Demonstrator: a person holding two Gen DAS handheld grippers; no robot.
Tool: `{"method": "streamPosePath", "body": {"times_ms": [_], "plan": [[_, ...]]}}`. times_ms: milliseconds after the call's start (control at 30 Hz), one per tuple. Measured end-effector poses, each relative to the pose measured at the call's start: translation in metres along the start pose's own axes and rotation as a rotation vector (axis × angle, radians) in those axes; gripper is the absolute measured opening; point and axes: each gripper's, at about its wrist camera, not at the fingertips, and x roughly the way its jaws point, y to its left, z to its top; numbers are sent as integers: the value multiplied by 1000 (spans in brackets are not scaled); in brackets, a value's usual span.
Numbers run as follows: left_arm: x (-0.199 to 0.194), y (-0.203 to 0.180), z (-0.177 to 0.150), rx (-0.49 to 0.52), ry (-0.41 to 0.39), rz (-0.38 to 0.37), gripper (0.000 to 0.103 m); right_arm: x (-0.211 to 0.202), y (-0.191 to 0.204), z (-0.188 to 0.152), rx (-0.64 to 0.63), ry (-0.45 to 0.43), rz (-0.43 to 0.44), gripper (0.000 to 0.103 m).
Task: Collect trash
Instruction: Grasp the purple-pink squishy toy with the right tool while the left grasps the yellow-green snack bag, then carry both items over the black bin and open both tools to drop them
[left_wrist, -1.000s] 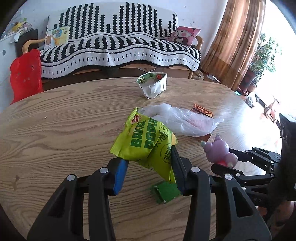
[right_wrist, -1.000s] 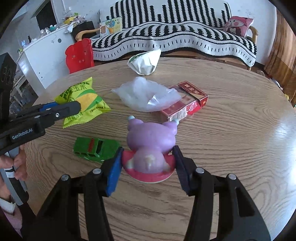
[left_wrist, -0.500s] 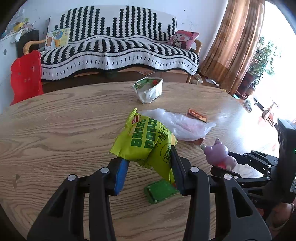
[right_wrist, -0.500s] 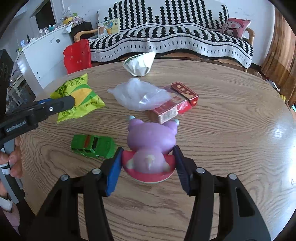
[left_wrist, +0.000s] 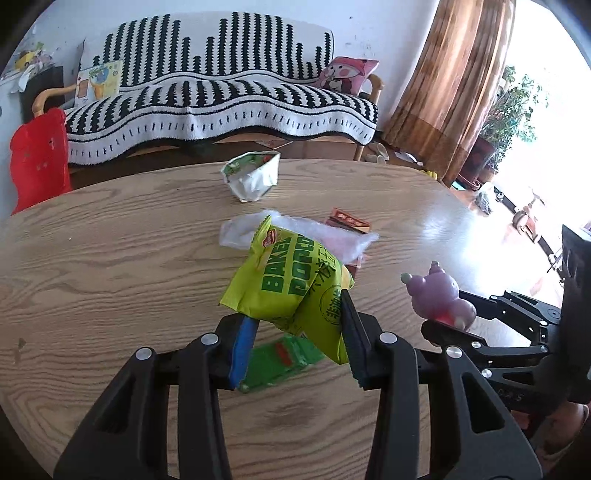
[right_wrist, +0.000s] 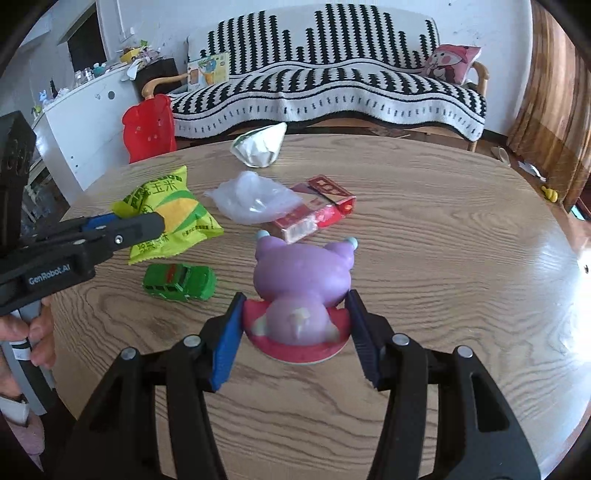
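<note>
A: Left wrist view?
B: The left gripper (left_wrist: 295, 332) clamps the green popcorn bag (left_wrist: 291, 284) at frame centre, lifted over the wooden table (left_wrist: 110, 266).
A: Right wrist view?
B: The right gripper (right_wrist: 293, 325) grasps the purple toy figure (right_wrist: 301, 280), lower centre; a green toy car (right_wrist: 179, 282) lies left.

snack bag (left_wrist: 291, 291): lime-green | toy car (right_wrist: 180, 281): green | sofa throw (right_wrist: 325, 85): black-white stripes
</note>
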Motion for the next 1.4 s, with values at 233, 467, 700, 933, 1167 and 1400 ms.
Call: {"method": "streamPosePath", "body": {"times_ms": [233,467,700,933,1167,1400], "plan": [[-12,-43,-13,31,0,-28,42,-27,-34,-8,172,-48,59,54],[-39,-139,-24,132,13,-191,42,-147,-107,-44,368,-327,64,54],[-30,-296,-61,362,115,-365,42,-226,-198,-165,429,-267,-160,54],[36,-411,-170,513,419,-450,42,-211,-256,-317,632,-36,-237,54],[53,-441,-189,565,480,-431,42,-197,-276,-378,777,7,-182,54],[59,-442,-191,514,453,-419,97,-195,-274,-379,661,40,-246,93]]}}
